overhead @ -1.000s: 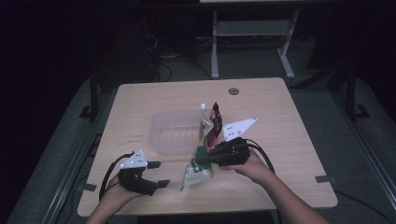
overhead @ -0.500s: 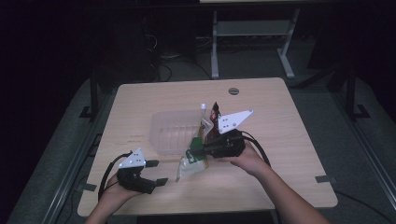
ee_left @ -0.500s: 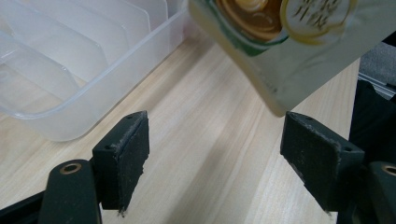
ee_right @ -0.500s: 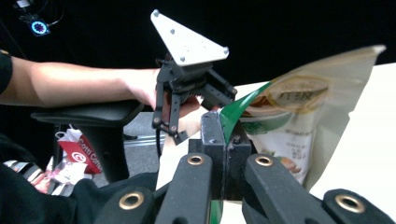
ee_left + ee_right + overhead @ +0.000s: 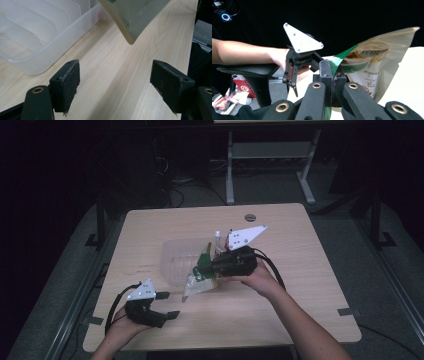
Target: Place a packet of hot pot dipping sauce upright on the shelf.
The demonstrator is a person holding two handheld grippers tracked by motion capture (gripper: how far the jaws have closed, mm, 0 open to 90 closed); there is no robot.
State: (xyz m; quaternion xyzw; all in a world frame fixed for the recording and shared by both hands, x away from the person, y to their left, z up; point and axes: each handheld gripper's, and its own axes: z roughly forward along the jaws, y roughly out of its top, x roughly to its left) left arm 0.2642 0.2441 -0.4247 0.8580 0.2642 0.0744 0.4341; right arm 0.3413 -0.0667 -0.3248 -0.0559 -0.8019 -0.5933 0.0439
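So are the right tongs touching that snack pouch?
Touching. The right gripper view shows the right tongs shut on the snack pouch, pinching its green edge.

Pouch (image 5: 200, 282) hangs just right of the bin (image 5: 175, 265), above the table (image 5: 300, 285)

Looks like a lab or recording studio — dark, blacked-out surroundings, one lit light-wood table (image 5: 300, 285) on grey carpet, cables (image 5: 172, 185) trailing on the floor, a white metal stand frame (image 5: 270, 160) behind, a glowing ring light (image 5: 226, 17) in the dark.
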